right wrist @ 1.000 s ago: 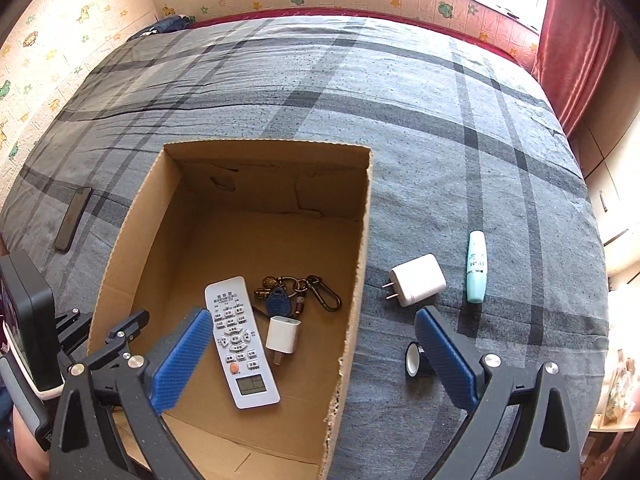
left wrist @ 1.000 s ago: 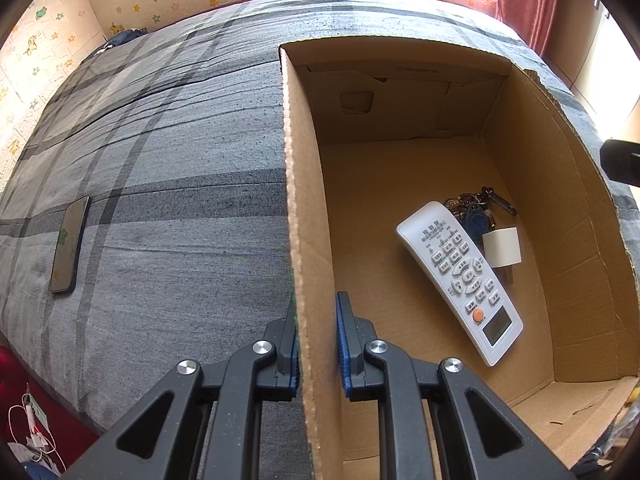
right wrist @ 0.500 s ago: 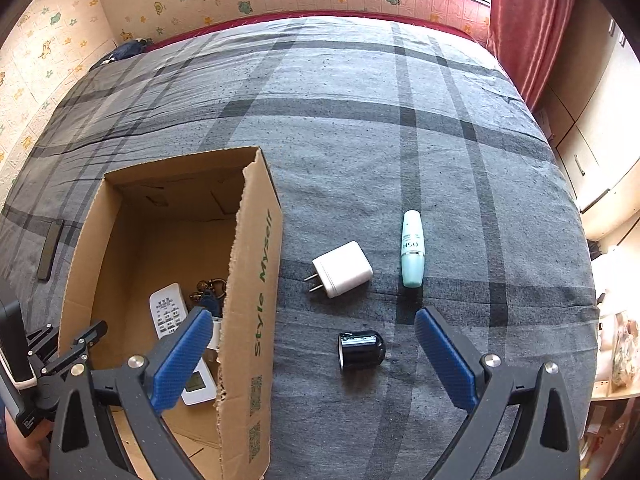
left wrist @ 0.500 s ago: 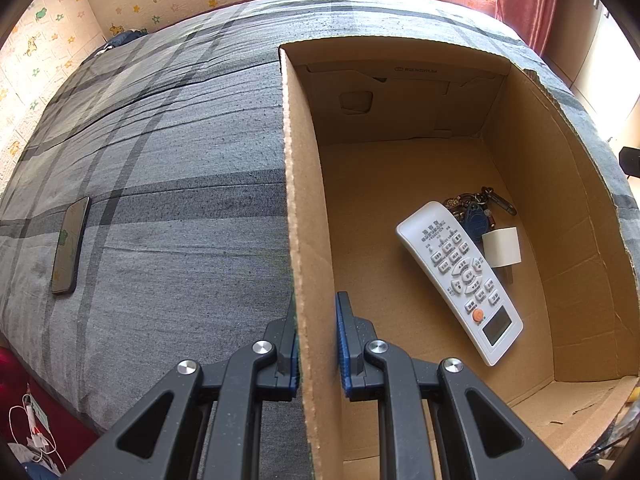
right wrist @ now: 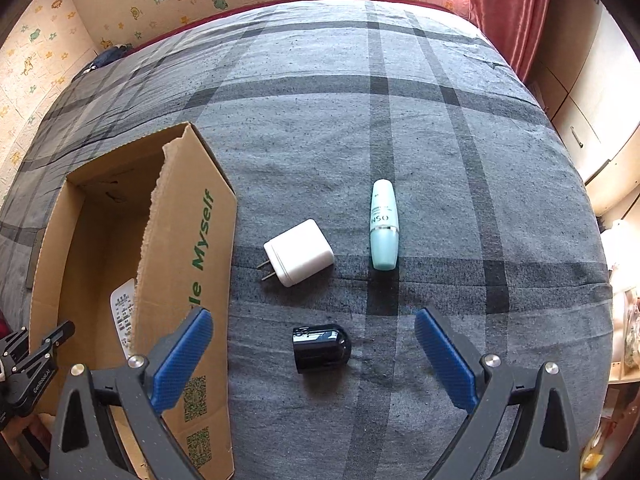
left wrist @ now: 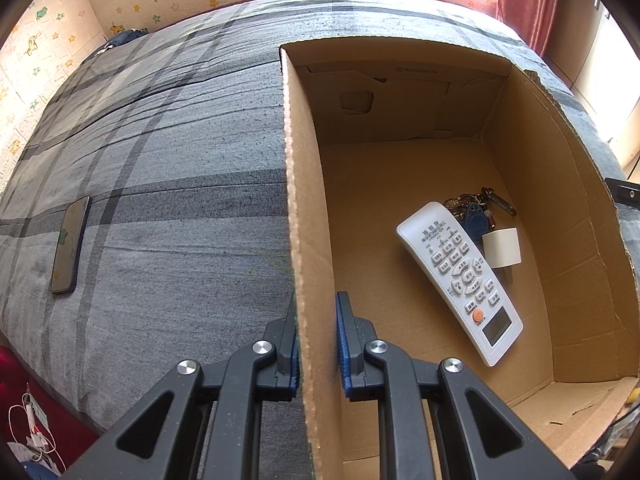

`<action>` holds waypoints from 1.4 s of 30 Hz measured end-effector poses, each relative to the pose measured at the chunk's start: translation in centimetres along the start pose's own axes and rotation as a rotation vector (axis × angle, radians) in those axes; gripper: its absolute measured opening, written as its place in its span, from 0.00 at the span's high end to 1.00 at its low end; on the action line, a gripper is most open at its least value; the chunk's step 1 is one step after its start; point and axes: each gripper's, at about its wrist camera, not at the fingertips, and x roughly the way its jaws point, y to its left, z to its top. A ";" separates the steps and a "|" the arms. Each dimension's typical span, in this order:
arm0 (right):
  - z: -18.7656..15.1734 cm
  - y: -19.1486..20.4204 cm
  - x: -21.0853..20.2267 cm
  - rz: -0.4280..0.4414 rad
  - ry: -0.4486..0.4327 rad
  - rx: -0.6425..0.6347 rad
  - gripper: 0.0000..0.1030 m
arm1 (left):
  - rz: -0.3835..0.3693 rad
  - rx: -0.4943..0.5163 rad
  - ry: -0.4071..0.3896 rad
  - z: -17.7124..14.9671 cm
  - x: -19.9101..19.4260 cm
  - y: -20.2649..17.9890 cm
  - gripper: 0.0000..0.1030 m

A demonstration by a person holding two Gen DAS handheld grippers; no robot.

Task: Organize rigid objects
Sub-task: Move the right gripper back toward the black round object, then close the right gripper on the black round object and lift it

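1. The left gripper (left wrist: pixel 316 340) is clamped on the left wall of the cardboard box (left wrist: pixel 304 216), 1 blue pad on each face of the wall near its close end; the box top is open.
2. The right gripper (right wrist: pixel 314 354) hangs over the bedspread (right wrist: pixel 440 160) with its jaws spread wide and nothing between the pads. Its left finger sits just beside the printed outer wall of the box, so room is tight there, while the cloth on the right lies bare.
3. A black cap (right wrist: pixel 321 347) lies on its side between the open fingers, touching neither, its rounded end to the right.
4. Beyond it lie a white charger (right wrist: pixel 300 252), prongs pointing left toward the box, and a pale green bottle (right wrist: pixel 384 226) whose long axis runs away from the camera.
5. Inside the box, a white remote (left wrist: pixel 460 280) lies slanted on the floor, with keys (left wrist: pixel 476 210) and a second white plug (left wrist: pixel 502 248) just beside it.
6. The bed has grey plaid cloth; a phone (left wrist: pixel 70 244) rests left of the box, well apart. Patterned wallpaper and a red curtain (right wrist: pixel 504 8) stand behind.
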 end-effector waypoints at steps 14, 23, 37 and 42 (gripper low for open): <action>-1.6 -1.8 4.8 0.006 0.099 0.035 0.00 | 0.002 0.004 0.000 0.0 0.0 -0.1 0.84; -2.0 -2.1 6.6 0.026 0.130 0.050 0.03 | 0.003 0.005 0.000 0.0 0.0 -0.1 0.84; -1.7 -0.8 6.5 0.060 0.135 0.064 0.55 | 0.005 0.007 0.000 -0.1 0.0 0.0 0.84; -1.6 -0.8 5.3 0.024 0.125 0.045 0.55 | 0.005 0.006 -0.001 -0.1 -0.1 -0.1 0.84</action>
